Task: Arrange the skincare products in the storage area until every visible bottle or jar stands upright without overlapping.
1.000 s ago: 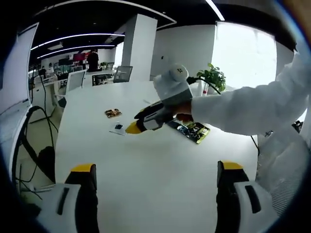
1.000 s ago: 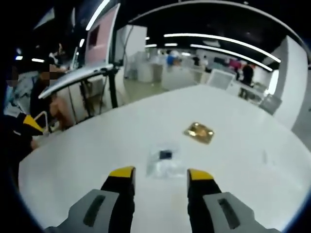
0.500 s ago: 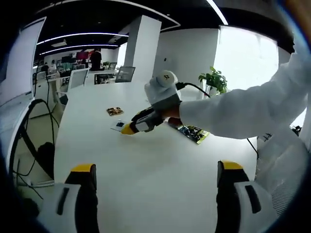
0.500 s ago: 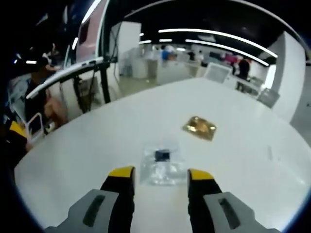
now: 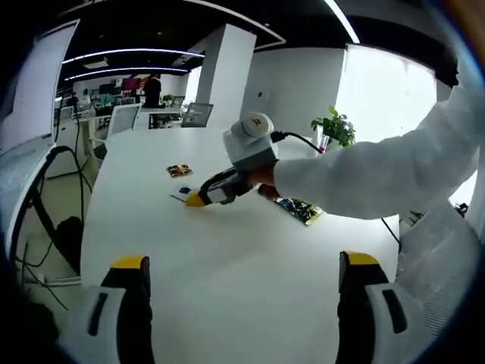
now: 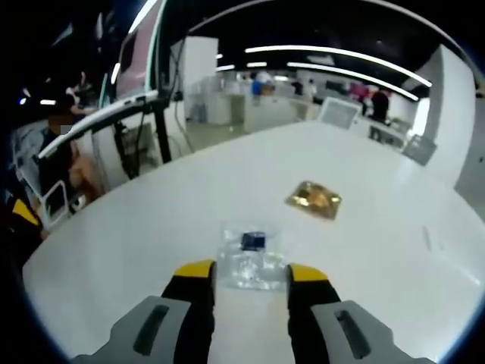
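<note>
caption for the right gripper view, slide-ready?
Right gripper fingers open astride a clear sachet on the white table, gold packet beyond.

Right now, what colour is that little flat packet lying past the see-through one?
Shiny gold-brown. The packet shows best in the right gripper view, beyond the clear sachet.

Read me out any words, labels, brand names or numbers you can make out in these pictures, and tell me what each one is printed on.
None can be read.
Dark mark on top of the right gripper housing: too small to read.
Clear packet with a dark blue patch: no legible print.
Gold packet: blurred.
Green printed packet: print too small and blurred.
White table: no markings visible.
</note>
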Demonstrator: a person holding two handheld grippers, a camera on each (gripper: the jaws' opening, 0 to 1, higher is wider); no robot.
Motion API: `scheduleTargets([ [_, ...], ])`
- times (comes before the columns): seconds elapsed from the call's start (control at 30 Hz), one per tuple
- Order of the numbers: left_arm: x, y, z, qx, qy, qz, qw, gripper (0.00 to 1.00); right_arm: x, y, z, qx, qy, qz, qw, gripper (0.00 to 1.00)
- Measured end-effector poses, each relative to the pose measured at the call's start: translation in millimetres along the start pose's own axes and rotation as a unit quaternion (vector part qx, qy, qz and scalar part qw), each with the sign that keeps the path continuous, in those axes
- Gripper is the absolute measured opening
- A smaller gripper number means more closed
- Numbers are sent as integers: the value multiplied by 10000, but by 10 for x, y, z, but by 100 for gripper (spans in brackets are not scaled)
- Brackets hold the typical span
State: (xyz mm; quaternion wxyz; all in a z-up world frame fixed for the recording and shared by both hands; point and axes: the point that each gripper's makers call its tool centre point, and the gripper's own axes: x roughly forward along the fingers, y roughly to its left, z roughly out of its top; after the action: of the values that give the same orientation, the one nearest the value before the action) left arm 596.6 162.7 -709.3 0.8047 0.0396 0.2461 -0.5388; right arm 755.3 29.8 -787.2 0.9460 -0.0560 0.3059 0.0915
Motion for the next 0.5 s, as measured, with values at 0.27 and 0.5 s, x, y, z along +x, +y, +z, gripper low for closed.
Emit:
scheduleTargets([
  [0.27, -8, -8, -7, 2, 22, -7, 10000, 99, -30, -93, -19, -179, 29, -293, 9994, 0],
  [0.5, -17, -3, -2, -6, 13, -2, 10000, 99, 16, -118, 7, 143, -188, -292, 9993, 24],
])
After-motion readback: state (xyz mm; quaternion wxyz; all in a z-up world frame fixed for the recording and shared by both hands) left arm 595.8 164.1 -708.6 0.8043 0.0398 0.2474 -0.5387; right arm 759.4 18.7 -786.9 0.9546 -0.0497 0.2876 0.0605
